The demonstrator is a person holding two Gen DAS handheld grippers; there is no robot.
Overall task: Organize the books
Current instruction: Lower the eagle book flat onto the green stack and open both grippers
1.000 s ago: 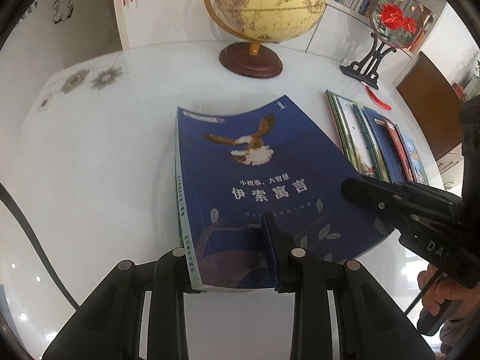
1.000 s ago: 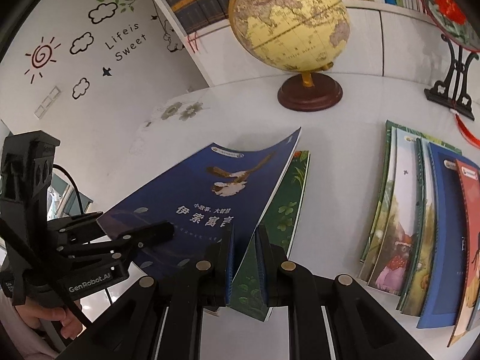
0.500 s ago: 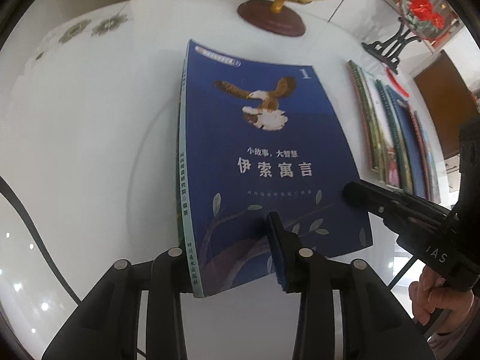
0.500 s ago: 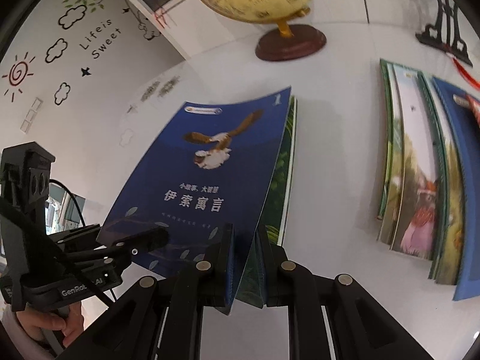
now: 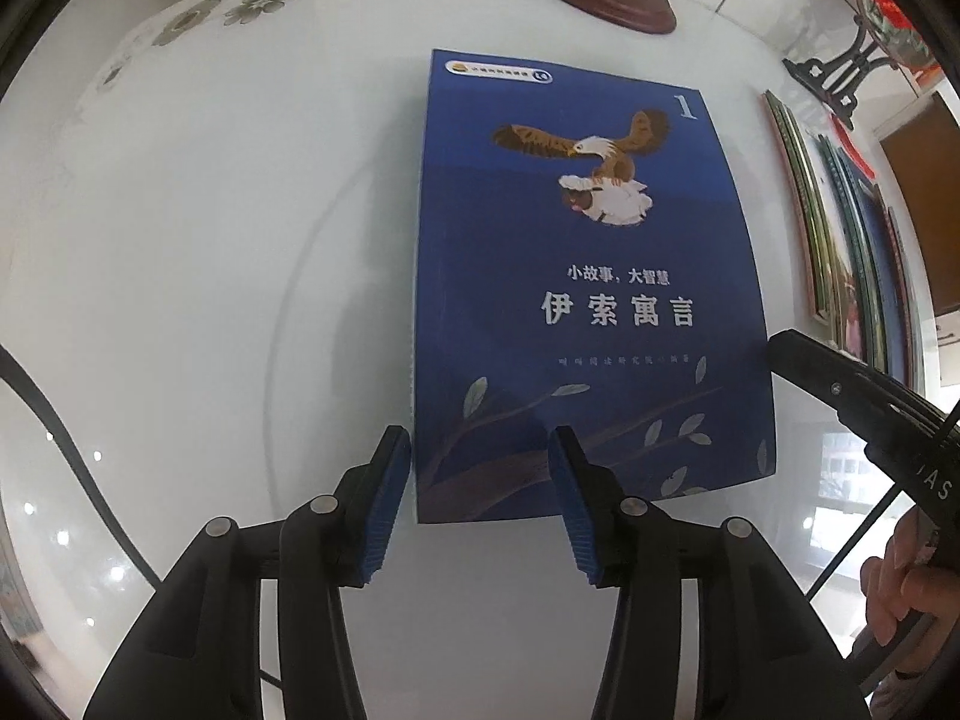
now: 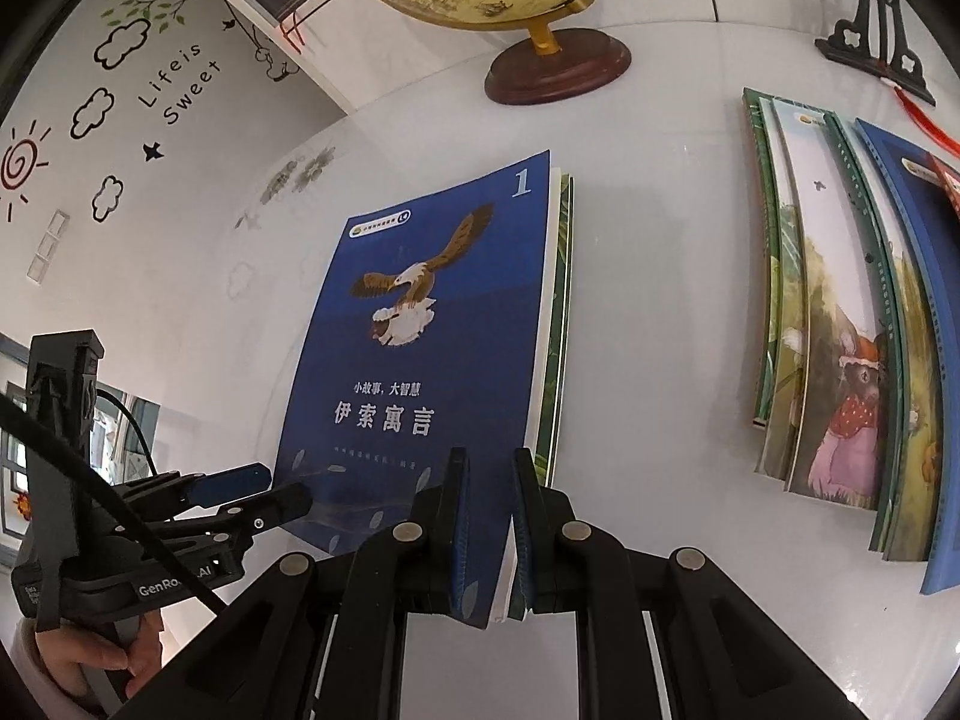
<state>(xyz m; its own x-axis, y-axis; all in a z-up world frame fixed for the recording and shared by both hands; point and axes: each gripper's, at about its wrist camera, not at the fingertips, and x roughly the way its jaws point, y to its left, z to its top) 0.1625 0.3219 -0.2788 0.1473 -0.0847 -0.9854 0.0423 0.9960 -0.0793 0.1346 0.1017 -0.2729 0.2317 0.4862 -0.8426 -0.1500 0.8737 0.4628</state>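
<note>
A blue book [image 5: 588, 276] with an eagle on its cover lies flat on the white table [image 5: 210, 240], on top of a green book [image 6: 558, 324] whose edge shows along its right side. My left gripper [image 5: 480, 480] points down over the blue book's near left corner. Its jaws are opening, the corner lies between them, and the pads do not press it. My right gripper [image 6: 489, 516] is shut on the blue book [image 6: 432, 348] at its near right corner. Whether it also pinches the green book I cannot tell.
A fanned row of picture books [image 6: 840, 330] lies to the right on the table. A globe on a dark wooden base [image 6: 558, 69] stands behind the blue book, and a black ornamental stand [image 6: 870, 42] at the back right. A person's hand [image 5: 900, 594] holds the right gripper.
The blue book has come down from a tilt to lie flat on the green one. The left jaws have let go of it and spread apart. Both grippers have sunk towards the table.
</note>
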